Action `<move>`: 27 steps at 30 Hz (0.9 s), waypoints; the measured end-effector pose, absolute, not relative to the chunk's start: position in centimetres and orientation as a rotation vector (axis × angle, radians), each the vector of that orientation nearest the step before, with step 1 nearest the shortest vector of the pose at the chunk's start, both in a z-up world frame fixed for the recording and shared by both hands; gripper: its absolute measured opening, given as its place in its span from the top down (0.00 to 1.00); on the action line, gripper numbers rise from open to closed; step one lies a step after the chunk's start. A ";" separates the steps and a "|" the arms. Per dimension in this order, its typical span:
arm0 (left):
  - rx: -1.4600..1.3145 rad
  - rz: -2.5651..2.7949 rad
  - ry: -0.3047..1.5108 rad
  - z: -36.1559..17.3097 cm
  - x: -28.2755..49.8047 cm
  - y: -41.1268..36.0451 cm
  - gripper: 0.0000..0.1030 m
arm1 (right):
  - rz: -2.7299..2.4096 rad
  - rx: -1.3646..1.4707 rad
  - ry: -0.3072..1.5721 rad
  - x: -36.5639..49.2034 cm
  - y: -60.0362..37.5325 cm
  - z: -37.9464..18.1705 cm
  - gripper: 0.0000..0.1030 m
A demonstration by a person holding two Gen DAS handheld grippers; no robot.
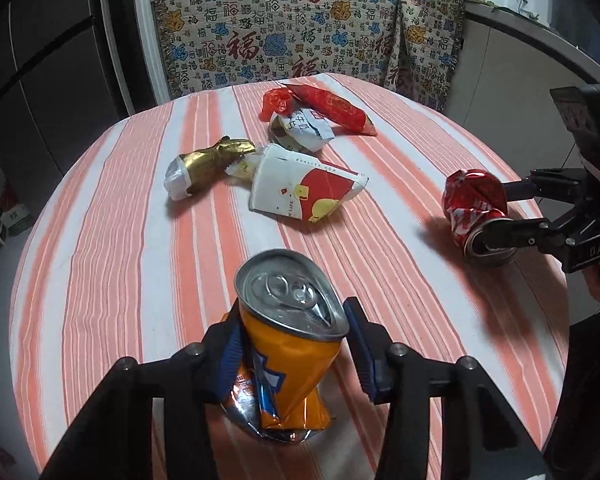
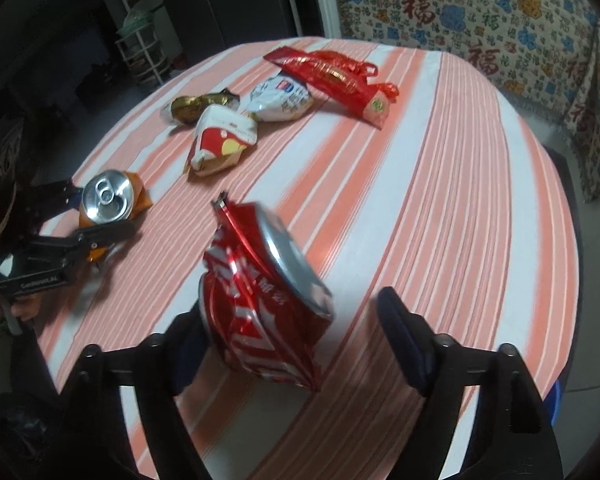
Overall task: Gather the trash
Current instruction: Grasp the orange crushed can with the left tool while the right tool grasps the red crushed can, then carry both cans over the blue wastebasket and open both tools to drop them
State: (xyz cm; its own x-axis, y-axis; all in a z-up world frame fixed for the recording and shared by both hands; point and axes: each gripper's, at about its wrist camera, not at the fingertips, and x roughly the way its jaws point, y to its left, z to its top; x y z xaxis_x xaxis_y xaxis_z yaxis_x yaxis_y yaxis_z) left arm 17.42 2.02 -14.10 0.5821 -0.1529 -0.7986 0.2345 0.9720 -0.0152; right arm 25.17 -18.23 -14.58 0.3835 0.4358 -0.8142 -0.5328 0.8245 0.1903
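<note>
Two crushed cans are in play on the striped counter, and each has its own way of slipping free. The left tool sits around the orange can at the near edge: its left finger presses the can's side, while the right finger stands just beside the rim, so whether both pads bear on the can cannot be told from these views. If the pinch is only one-sided, a lift could let the dented, slick metal twist out and drop back onto the cloth or roll off the near edge. The right tool is spread wide around the red can, which lies tilted on the counter near the right side; the left finger touches the can, the right finger stands well apart. Closing from this pose would, by my reading, push the can sideways before the far finger meets it, and the crumpled folds give uneven faces that may skate under the pads. Further off, the paper cup, the gold wrapper, the white packet and the red bag lie clustered toward the far middle; a can knocked loose could scatter those light pieces. No bin is visible in either view, so the carry-off path cannot be judged.
</note>
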 end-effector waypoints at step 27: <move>0.071 -0.512 0.854 -8.6 18.2 -13.6 0.54 | 0.363 0.145 0.920 23.1 -33.1 -9.8 0.46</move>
